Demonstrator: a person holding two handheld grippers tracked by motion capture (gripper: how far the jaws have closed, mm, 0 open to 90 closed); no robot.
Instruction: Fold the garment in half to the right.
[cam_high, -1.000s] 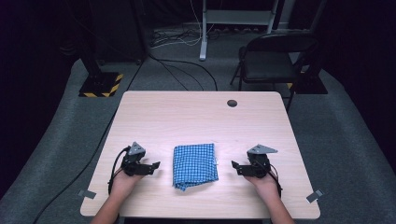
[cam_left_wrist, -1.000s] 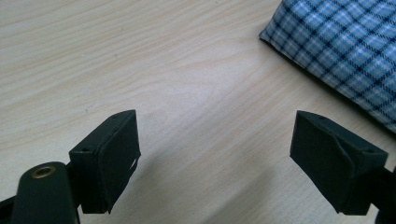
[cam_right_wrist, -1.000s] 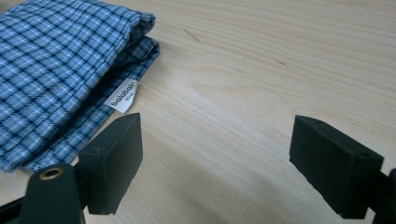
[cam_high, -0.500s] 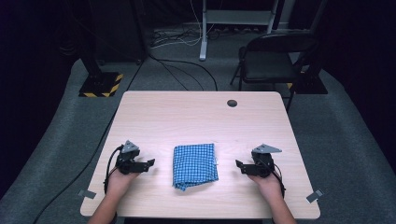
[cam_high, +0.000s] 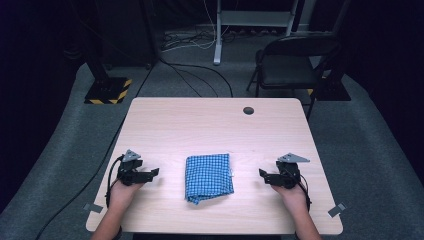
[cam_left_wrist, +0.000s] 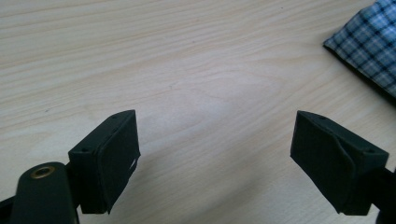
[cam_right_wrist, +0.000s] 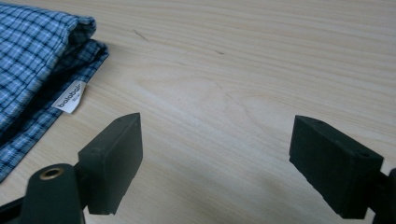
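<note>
Both grippers, left and right, rest wide open beside a folded blue checked cloth on the pale wooden surface; each should approach low and pinch one edge.

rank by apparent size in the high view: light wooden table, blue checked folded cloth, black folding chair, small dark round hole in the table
1. light wooden table
2. black folding chair, farther away, so it looks smaller than it is
3. blue checked folded cloth
4. small dark round hole

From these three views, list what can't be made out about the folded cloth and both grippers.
- Folded cloth: its underside and inner layers are hidden by its own folds, high view.
- White label: the small print under the brand word is too small, right gripper view.
- Cloth in the left gripper view: cut off by the right edge.
</note>
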